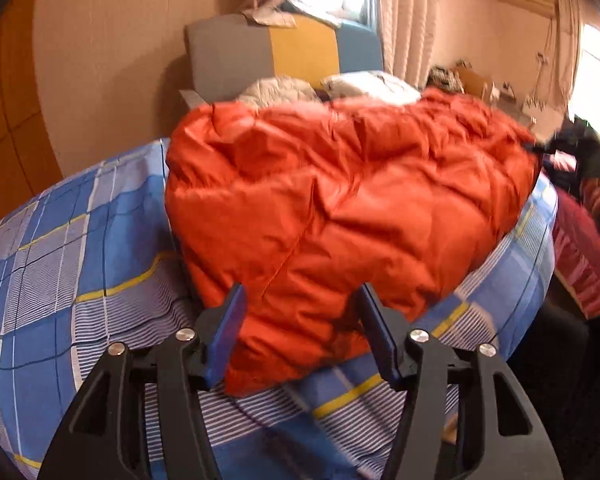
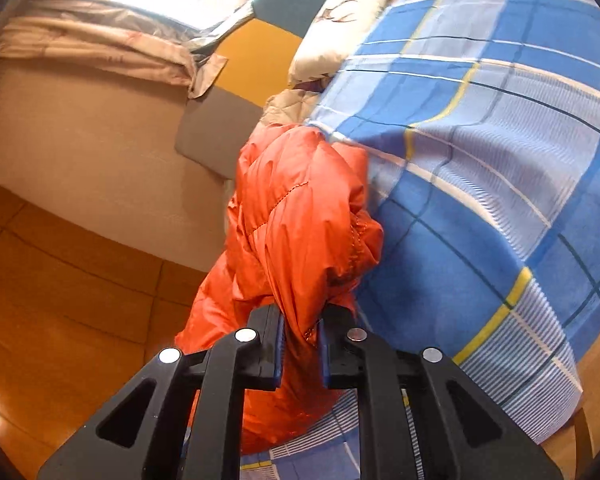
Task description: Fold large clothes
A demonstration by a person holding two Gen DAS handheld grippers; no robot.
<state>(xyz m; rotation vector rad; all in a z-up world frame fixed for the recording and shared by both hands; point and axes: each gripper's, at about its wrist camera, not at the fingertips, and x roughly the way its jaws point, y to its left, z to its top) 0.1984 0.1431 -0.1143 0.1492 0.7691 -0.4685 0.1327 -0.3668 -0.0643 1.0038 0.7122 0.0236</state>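
Jacket [image 1: 340, 208]: orange, puffy, heaped on the blue plaid bed [image 1: 80, 248].
Left gripper [image 1: 302, 336]: spread, fingers either side of the jacket's near edge, not pressing.
Right gripper [image 2: 302, 344]: pinching a jacket fold.

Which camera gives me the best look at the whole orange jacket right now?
The left wrist view: the orange jacket lies puffed up on the checked bedsheet, nearly all visible beyond the open left claw. The right wrist view shows only a bunched section pinched in the shut right claw.
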